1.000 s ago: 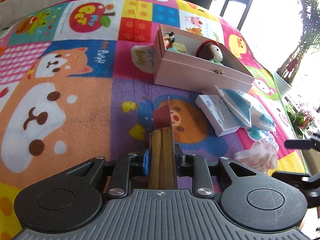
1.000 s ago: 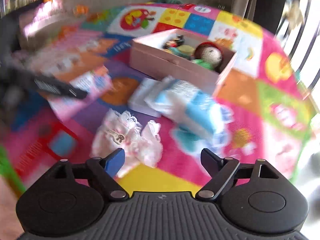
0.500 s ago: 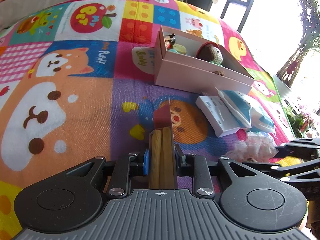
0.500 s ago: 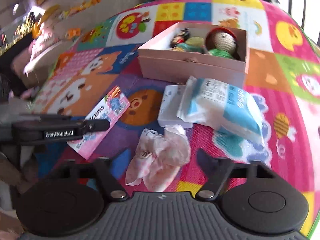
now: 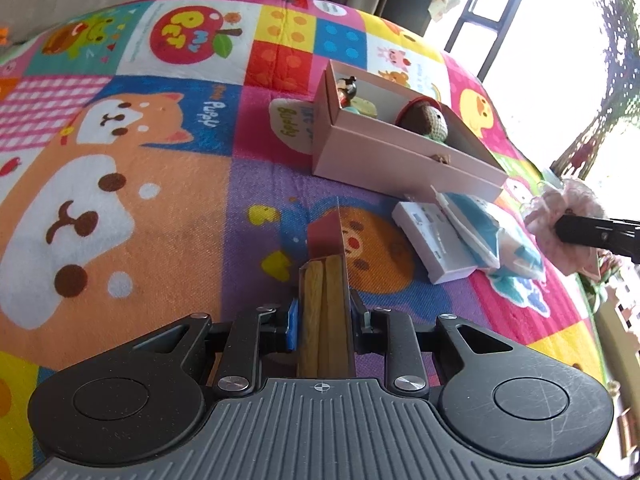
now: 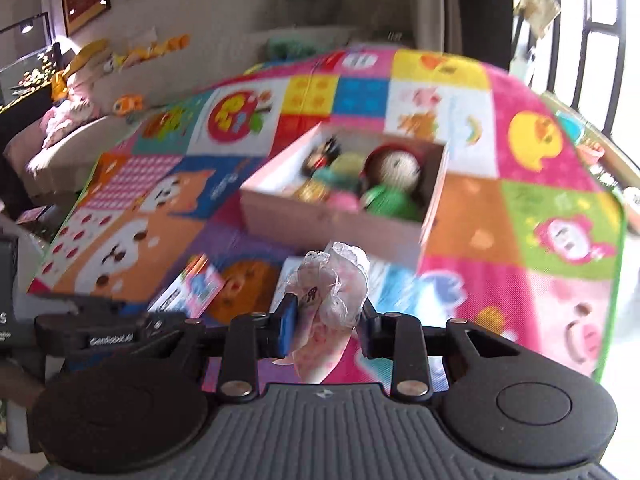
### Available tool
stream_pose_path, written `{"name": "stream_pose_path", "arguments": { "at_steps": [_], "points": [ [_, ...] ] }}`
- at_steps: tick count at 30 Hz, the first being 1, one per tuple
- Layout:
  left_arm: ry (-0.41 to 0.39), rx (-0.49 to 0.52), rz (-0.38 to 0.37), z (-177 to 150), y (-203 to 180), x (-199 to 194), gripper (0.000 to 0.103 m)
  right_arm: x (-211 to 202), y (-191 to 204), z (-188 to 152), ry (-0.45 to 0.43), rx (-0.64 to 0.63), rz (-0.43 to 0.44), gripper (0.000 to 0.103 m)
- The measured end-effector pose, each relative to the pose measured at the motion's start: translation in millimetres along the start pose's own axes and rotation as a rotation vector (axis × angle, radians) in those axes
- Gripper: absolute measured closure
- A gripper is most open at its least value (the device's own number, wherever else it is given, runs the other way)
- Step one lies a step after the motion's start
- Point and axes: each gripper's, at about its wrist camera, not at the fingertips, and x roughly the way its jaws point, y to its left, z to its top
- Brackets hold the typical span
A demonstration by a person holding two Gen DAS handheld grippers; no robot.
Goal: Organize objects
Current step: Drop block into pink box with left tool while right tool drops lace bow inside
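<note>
My left gripper (image 5: 325,316) is shut on a flat card box (image 5: 325,256), held edge-on with its red flap open and wood-coloured pieces showing; the right wrist view shows its pink printed face (image 6: 192,288). A pink lace scrunchie (image 6: 328,288) hangs above the play mat (image 5: 120,200). My right gripper (image 6: 326,320) is shut on it, jaws closing tight and pads pressing both sides. The left wrist view shows the scrunchie (image 5: 568,208) lifted at the far right. Beyond stands an open pink box (image 6: 320,220) holding a crochet doll (image 6: 394,168) and small toys.
A small white box (image 5: 432,240) and a blue-and-white packet (image 5: 492,228) lie on the mat just in front of the pink box (image 5: 400,160). A sofa with soft toys lies behind the mat, and a window is to the right.
My right gripper shut on the pink lace scrunchie and lifted it off the mat. The left gripper kept still with the card box in it.
</note>
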Motion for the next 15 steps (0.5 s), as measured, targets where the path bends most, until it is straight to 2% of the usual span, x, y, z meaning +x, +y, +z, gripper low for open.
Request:
{"name": "stream_pose_path", "arguments": {
  "at_steps": [6, 12, 14, 15],
  "points": [
    [-0.045, -0.021, -0.064, 24, 3, -9, 0.077, -3, -16, 8, -0.023, 0.029, -0.029, 0.073],
    [-0.191, 0.081, -0.091, 99, -33, -11, 0.077, 2, -24, 7, -0.024, 0.052, -0.018, 0.073],
    [-0.228, 0.075, -0.126, 128, -44, 3, 0.076, 4, -26, 7, -0.030, 0.064, -0.016, 0.073],
    [-0.235, 0.047, -0.173, 143, -46, 16, 0.076, 5, -27, 7, -0.033, 0.070, -0.012, 0.073]
  ]
}}
